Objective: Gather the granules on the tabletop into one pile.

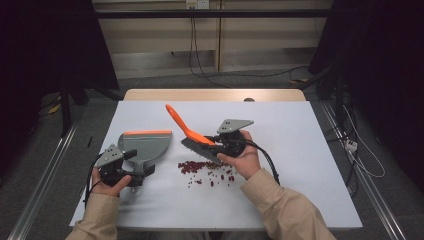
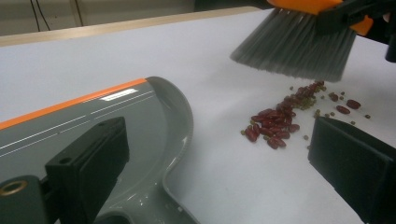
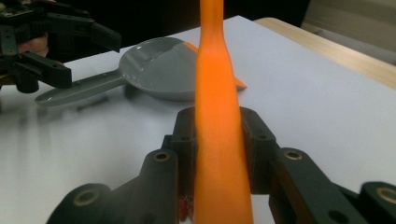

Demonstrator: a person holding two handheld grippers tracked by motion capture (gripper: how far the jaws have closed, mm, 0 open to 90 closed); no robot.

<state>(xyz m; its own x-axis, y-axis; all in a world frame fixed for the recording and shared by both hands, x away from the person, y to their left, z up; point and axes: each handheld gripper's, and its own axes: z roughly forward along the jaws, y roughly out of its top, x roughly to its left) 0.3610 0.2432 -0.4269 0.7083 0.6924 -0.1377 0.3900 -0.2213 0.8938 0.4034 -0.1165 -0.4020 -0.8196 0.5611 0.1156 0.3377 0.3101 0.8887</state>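
Right gripper (image 1: 220,141) grips brush (image 1: 192,136) above beans (image 1: 207,170) (dustpan (image 1: 145,145) beside).

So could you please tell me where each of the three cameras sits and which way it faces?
High view: above the person's side, looking forward and down at the table; both forearms show.
Left gripper view: on the left gripper, facing the beans and brush.
Right gripper view: on the right gripper, looking along the brush handle toward the dustpan.
All three views share the dustpan and brush.
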